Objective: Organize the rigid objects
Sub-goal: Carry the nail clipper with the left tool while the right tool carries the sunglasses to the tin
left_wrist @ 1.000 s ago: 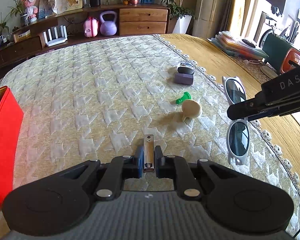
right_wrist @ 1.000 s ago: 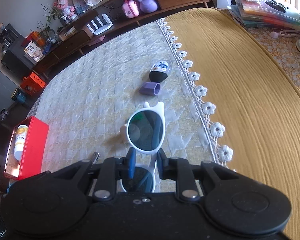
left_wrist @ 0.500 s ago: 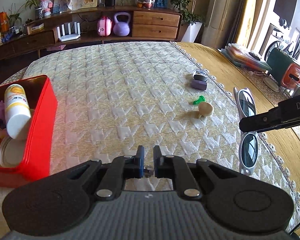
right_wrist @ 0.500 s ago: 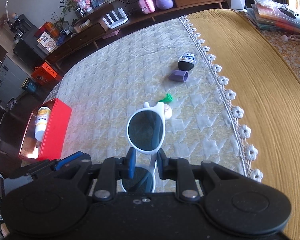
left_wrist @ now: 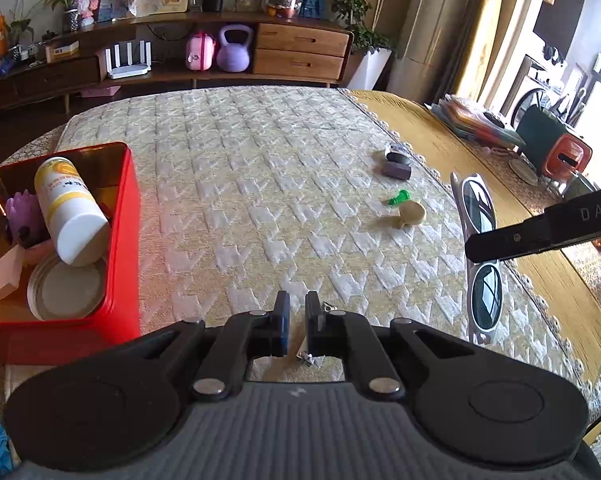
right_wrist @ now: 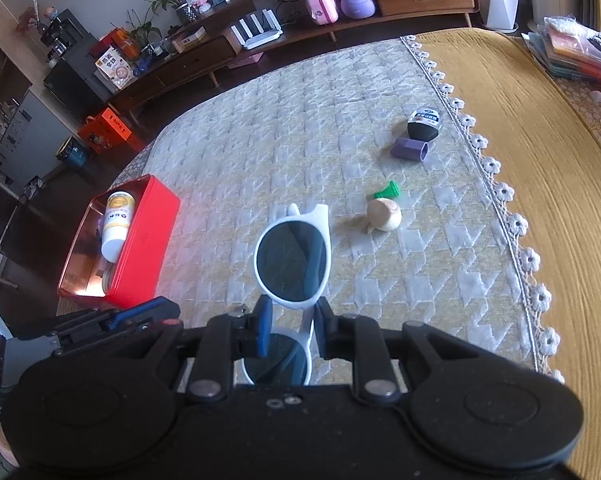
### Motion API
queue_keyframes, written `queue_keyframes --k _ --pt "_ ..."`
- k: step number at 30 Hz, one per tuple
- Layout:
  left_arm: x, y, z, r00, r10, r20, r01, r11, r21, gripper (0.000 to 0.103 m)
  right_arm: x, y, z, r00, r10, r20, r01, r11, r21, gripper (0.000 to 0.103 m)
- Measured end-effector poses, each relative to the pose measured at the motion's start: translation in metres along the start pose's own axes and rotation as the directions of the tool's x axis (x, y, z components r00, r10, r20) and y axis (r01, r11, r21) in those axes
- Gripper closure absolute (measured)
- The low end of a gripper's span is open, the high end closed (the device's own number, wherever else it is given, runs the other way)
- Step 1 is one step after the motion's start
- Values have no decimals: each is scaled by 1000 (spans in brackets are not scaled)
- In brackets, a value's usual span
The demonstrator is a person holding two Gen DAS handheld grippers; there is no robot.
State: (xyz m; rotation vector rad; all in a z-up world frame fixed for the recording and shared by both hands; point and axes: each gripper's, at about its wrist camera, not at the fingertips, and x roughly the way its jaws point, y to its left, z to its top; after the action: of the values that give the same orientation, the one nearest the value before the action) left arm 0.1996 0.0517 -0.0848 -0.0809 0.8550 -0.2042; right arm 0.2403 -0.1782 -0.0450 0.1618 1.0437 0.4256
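Note:
My left gripper (left_wrist: pixel 294 304) is shut on a small metal nail clipper (left_wrist: pixel 305 355), which hangs low between the fingers over the quilted cloth (left_wrist: pixel 260 184). Just to its left stands the red tin box (left_wrist: pixel 128 240). My right gripper (right_wrist: pixel 290 312) is shut on the bridge of white sunglasses (right_wrist: pixel 290 260), held above the cloth. In the left wrist view the sunglasses (left_wrist: pixel 478 216) appear at the right. The red box (right_wrist: pixel 148 240) lies left of the glasses, and the left gripper (right_wrist: pixel 140 316) shows at the lower left.
The box holds a white and yellow bottle (left_wrist: pixel 70 216), a purple piece (left_wrist: pixel 22 216) and a round lid (left_wrist: pixel 66 292). On the cloth lie a green peg (right_wrist: pixel 387 191), a beige knob (right_wrist: pixel 384 215), a purple tube (right_wrist: pixel 410 149) and a black container (right_wrist: pixel 423 123). Lace trim (right_wrist: pixel 500 192) borders a yellow cloth.
Both grippers have lifted and moved left with their objects. The red box has come fully into the left wrist view. The nail clipper now sits lower between the left fingers.

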Motion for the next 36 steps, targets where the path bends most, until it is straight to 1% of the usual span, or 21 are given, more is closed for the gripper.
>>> queue_keyframes --k 4,6,8,10,11,12,13,17,18,19,20,22,23,25,26,31,33,36 --pt "17 -7 -13 998 -16 -58 20 998 65 93 4 -2 -6 1000 -8 -21 8 1000 6 82" --pt "25 -11 -18 996 -8 -84 17 994 112 92 6 -4 -8 1000 -8 -28 9 1000 7 82" --pt "31 -15 -23 995 8 -97 7 987 159 82 7 -5 -9 999 -8 -32 8 1000 9 82" --pt "36 -15 -25 993 0 -114 21 983 183 64 9 -6 -11 999 -5 -35 6 1000 14 82" --pt "37 -16 -25 993 -8 -115 30 981 190 59 9 -6 -12 999 -4 -37 5 1000 16 82" --pt "35 -15 -25 994 -16 -109 38 980 196 49 9 -7 -13 999 -5 -38 5 1000 17 82" --pt "35 -15 -25 994 -21 -103 41 978 203 49 10 -7 -14 999 -4 -39 4 1000 19 82" --pt "39 -14 -23 995 -18 -102 38 979 199 49 10 -8 -15 999 -2 -41 3 1000 22 82" --pt "39 -13 -23 995 -16 -100 36 980 193 52 10 -8 -15 999 -3 -41 4 1000 22 82" --pt "40 -13 -22 995 -9 -96 27 981 190 59 10 -8 -15 999 -3 -41 3 1000 21 82" --pt "40 -12 -22 996 0 -92 17 981 191 62 10 -8 -15 999 -3 -41 3 1000 22 82" --pt "40 -10 -20 996 13 -86 4 981 192 73 11 -8 -15 999 -2 -41 3 1000 22 82" --pt "40 -9 -20 996 16 -84 0 982 189 75 11 -8 -15 999 -1 -41 2 1000 21 82" --pt "41 -9 -20 997 32 -76 -17 981 193 89 12 -8 -15 999 -1 -42 2 1000 21 82" --pt "41 -9 -20 997 39 -73 -25 981 195 91 13 -8 -15 999 0 -43 1 1000 21 82" --pt "39 -11 -21 996 66 -59 -54 981 187 92 14 -6 -15 999 0 -45 1 1000 21 82" --pt "38 -10 -21 995 76 -59 -65 984 164 92 13 -5 -15 999 1 -43 0 1000 23 82" --pt "30 -5 -20 996 70 -49 -64 991 117 92 12 -1 -14 999 6 -43 -5 1000 16 82"
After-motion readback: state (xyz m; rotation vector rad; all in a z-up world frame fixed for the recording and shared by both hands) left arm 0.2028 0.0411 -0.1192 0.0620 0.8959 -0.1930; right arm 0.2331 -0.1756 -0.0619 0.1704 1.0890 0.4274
